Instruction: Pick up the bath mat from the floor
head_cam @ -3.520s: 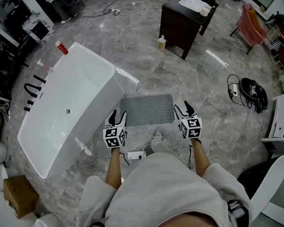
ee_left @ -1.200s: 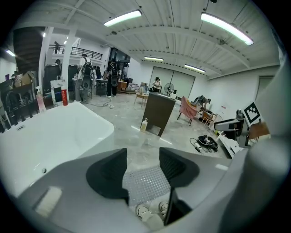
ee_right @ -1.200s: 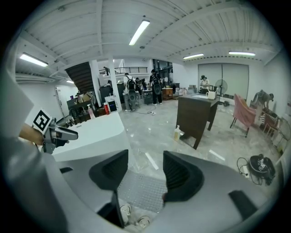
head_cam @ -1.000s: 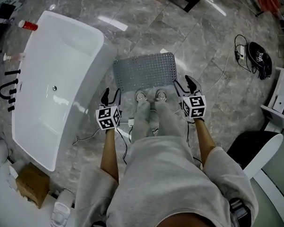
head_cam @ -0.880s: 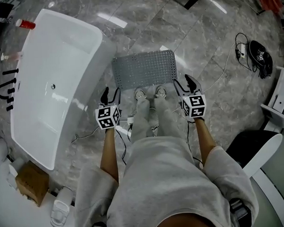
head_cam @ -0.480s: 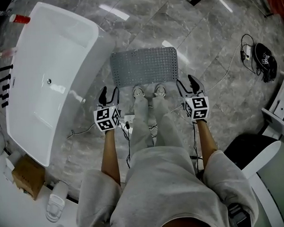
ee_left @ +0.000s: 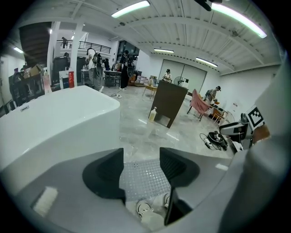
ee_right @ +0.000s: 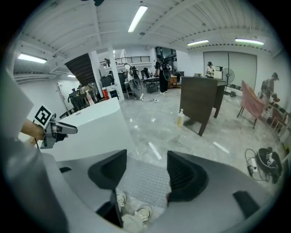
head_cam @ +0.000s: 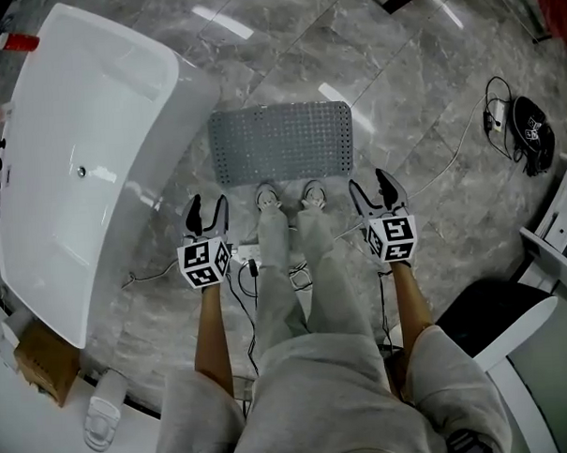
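L tool [head_cam: 207,204], R tool [head_cam: 371,181] open, mat [head_cam: 280,141], tub [head_cam: 91,117]

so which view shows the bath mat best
The head view: the whole bath mat lies flat on the floor beside the bathtub, its full outline visible. The left and right gripper views each show only a patch of it between their open jaws.

Bare floor [head_cam: 405,112] right of bath mat [head_cam: 282,143]; bathtub [head_cam: 83,154] close left, shoes [head_cam: 267,197] at near edge
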